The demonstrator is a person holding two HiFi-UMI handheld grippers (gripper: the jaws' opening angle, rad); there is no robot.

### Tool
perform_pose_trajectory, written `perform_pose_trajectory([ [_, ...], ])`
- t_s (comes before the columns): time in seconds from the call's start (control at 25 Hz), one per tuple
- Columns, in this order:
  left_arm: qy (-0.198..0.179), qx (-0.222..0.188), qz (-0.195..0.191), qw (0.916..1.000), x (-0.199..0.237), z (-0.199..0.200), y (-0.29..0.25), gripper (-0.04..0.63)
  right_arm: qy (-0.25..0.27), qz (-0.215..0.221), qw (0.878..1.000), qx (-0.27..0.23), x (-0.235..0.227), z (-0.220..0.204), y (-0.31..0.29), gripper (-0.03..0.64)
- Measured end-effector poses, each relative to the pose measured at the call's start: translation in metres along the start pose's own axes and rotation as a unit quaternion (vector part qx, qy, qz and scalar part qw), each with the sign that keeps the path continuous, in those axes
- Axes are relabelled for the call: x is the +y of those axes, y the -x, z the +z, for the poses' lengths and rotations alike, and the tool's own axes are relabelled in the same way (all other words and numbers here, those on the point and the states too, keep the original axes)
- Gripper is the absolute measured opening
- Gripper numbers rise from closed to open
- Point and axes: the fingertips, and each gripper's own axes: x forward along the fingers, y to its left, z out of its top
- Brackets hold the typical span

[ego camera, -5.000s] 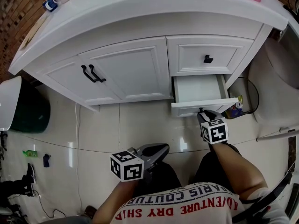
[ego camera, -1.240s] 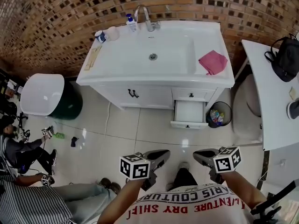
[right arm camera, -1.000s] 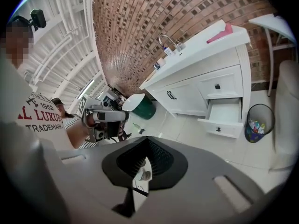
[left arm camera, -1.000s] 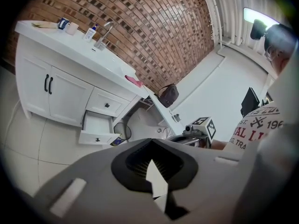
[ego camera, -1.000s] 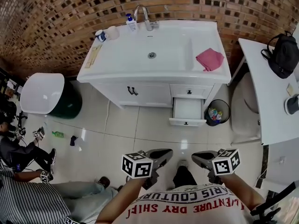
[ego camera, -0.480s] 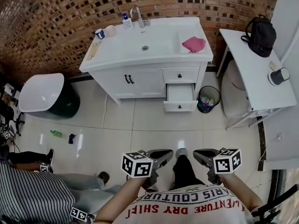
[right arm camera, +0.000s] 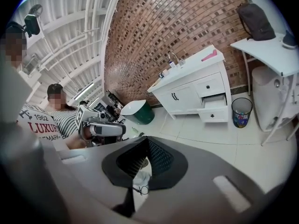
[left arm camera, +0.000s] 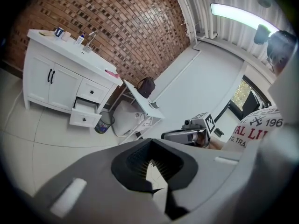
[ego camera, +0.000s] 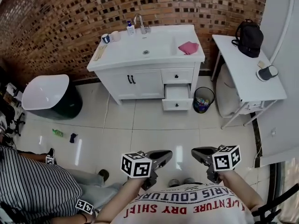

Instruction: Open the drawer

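Observation:
The white vanity cabinet (ego camera: pixel 140 80) stands far off against the brick wall. Its lower right drawer (ego camera: pixel 177 99) is pulled out, and the drawer above it is closed. The open drawer (left arm camera: pixel 84 117) also shows small in the left gripper view, and as the same drawer (right arm camera: pixel 212 111) in the right gripper view. My left gripper (ego camera: pixel 164 154) and right gripper (ego camera: pixel 195 151) hang side by side close to my body, well away from the cabinet. Both are shut with nothing between their jaws, as seen on the left gripper (left arm camera: pixel 160 190) and the right gripper (right arm camera: pixel 129 190).
A pink cloth (ego camera: pixel 188 47) lies on the sink top. A waste bin (ego camera: pixel 202 98) stands right of the drawer, beside a white side table (ego camera: pixel 243 73) bearing a black backpack (ego camera: pixel 247 36). A white-lidded green tub (ego camera: pixel 46 94) sits at left. A person in a striped shirt (ego camera: pixel 32 190) is at lower left.
I have backed away from the cabinet, which now looks smaller and farther. The drawer stays open. Both grippers remain shut and keep their place in front of my body.

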Motion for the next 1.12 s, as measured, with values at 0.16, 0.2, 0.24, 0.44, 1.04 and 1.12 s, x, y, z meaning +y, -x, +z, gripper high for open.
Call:
perform_pose_trajectory([
  [0.16,-0.009,-0.006,0.002,0.9999,-0.024,-0.004,0.000,-0.015,-0.003,0.004,1.000,0.002,0.007,-0.010,0.019,0.006],
  [0.2,-0.010,-0.006,0.002,0.9999,-0.029,-0.006,-0.001,-0.015,-0.001,0.004,1.000,0.002,0.007,-0.012,0.023,0.007],
  [0.24,-0.011,-0.005,0.001,0.9999,-0.033,-0.008,-0.003,-0.015,0.000,0.002,1.000,0.003,0.007,-0.014,0.027,0.006],
  [0.44,-0.014,-0.003,0.001,0.9999,-0.050,-0.015,-0.011,-0.015,0.003,-0.001,1.000,0.008,0.007,-0.021,0.042,0.006],
  [1.04,-0.027,-0.006,-0.002,0.9996,-0.063,-0.017,-0.017,-0.015,0.012,0.008,1.000,0.017,0.010,-0.033,0.044,0.006],
  [1.12,-0.028,-0.007,-0.001,0.9996,-0.063,-0.017,-0.014,-0.015,0.014,0.008,1.000,0.018,0.012,-0.032,0.042,0.006],
])
